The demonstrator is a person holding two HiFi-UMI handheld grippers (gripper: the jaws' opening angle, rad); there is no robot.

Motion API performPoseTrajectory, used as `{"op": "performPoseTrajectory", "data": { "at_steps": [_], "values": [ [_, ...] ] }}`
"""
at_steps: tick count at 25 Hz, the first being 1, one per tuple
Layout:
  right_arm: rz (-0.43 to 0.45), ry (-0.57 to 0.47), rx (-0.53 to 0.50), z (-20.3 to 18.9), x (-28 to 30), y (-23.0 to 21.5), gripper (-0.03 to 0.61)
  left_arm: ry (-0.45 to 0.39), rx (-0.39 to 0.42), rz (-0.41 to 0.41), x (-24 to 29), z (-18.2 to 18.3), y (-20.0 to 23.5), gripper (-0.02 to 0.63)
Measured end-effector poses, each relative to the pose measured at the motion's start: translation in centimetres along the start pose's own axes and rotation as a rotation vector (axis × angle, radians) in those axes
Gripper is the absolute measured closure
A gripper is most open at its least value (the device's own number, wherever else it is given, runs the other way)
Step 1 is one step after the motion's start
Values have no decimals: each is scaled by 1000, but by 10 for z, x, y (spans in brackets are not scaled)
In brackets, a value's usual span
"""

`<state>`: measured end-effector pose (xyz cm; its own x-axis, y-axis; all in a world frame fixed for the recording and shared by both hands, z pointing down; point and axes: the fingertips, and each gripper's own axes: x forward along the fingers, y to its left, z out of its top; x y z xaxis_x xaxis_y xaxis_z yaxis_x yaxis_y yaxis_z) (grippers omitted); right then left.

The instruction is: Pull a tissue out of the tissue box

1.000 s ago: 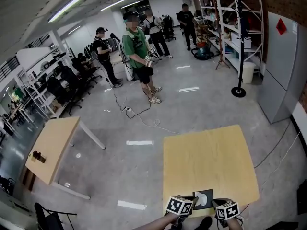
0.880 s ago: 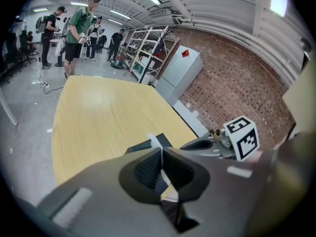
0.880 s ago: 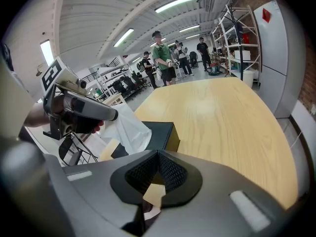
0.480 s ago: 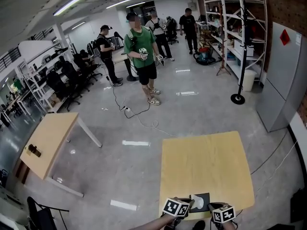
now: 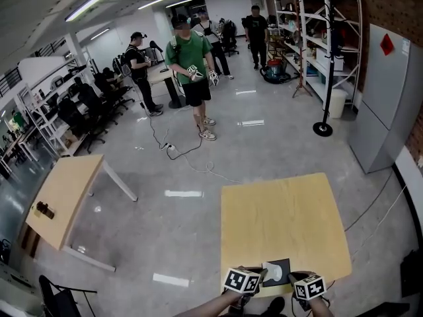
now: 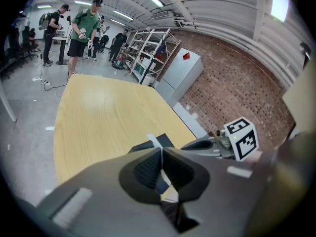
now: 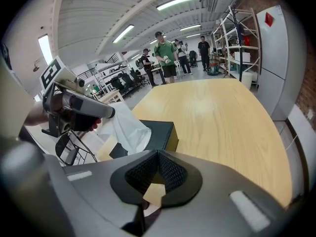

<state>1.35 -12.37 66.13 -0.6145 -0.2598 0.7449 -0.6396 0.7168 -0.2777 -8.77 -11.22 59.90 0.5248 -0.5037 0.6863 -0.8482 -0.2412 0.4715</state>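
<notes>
left gripper (image 6: 161,150): clenched on the tissue (image 7: 124,126), with a thin white edge pinched between my pads.
tissue: runs from my left jaws down into the slot of the tissue box (image 7: 159,135). I judge it's not free yet.
tissue box: dark, at the near edge of the tabletop (image 7: 222,117), between my two grippers.
right gripper (image 7: 158,153): jaws together, nothing in them, just beside the box's right side.
key relation: the box lies below my left gripper and to its right, so I'd pull up and left, away from the slot.
risk: the box may lift with the sheet. My right gripper is nearest to pin it.
</notes>
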Motion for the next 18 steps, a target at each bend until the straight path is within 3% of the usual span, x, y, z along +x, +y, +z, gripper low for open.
{"op": "performPoseTrajectory", "data": {
  "at_steps": [14, 18],
  "values": [
    [-28, 20, 6, 3, 11, -3, 578, -11, -1, -12, 0, 1, 19, 609],
    [-29, -27, -33, 30, 47, 10, 578, -29, 5, -2, -14, 6, 62, 609]
  ]
}}
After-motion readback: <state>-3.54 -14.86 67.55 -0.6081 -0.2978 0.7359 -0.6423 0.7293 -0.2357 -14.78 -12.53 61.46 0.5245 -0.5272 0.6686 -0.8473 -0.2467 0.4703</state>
